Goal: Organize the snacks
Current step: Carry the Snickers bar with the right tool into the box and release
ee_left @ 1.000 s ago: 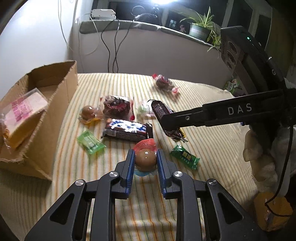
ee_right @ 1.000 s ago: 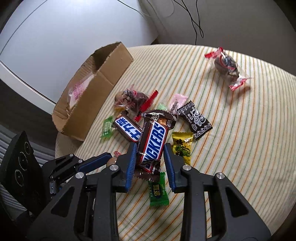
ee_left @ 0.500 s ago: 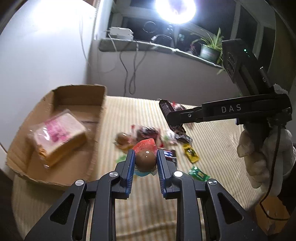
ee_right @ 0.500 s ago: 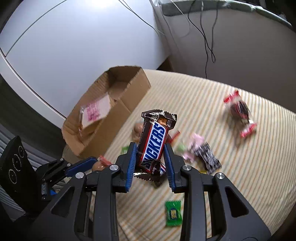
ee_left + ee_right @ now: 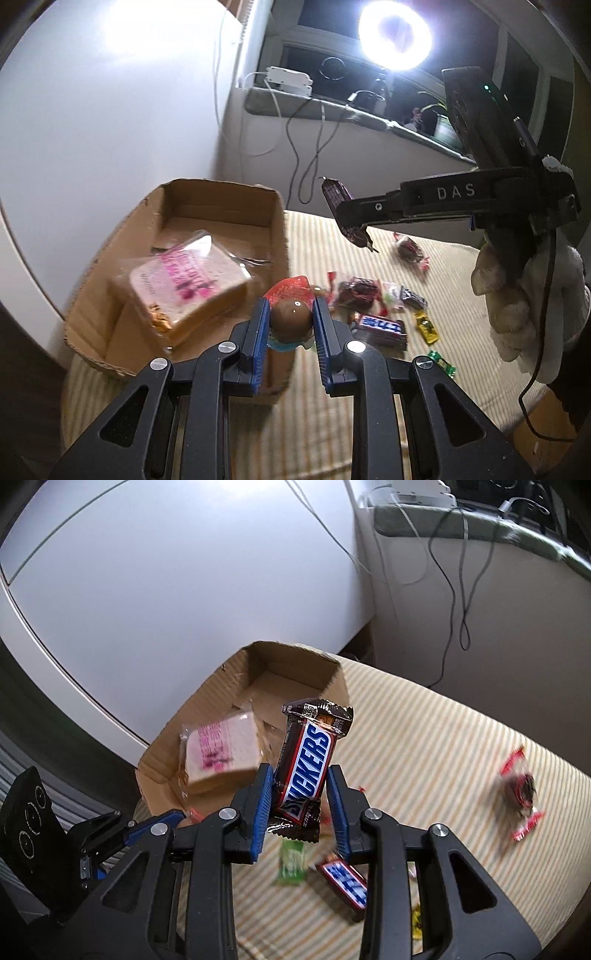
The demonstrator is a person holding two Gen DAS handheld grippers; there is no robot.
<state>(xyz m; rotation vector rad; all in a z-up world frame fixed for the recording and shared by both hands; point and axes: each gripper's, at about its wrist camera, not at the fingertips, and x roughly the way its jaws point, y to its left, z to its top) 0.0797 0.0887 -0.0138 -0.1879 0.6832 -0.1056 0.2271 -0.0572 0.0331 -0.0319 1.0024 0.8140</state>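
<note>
Both claws are off the striped table (image 5: 436,373): the left gripper (image 5: 290,325) is clamped on a brown egg-shaped snack (image 5: 291,319) in a red-topped wrapper, just at the near right wall of the open cardboard box (image 5: 221,201), whose far floor is bare, a wrapped bread slice (image 5: 184,284) filling its near half. The right gripper (image 5: 300,794) pinches an upright Snickers bar (image 5: 308,764), box rim at 12 o'clock. Loose snacks (image 5: 380,325) are scattered at 3 o'clock of the egg.
</note>
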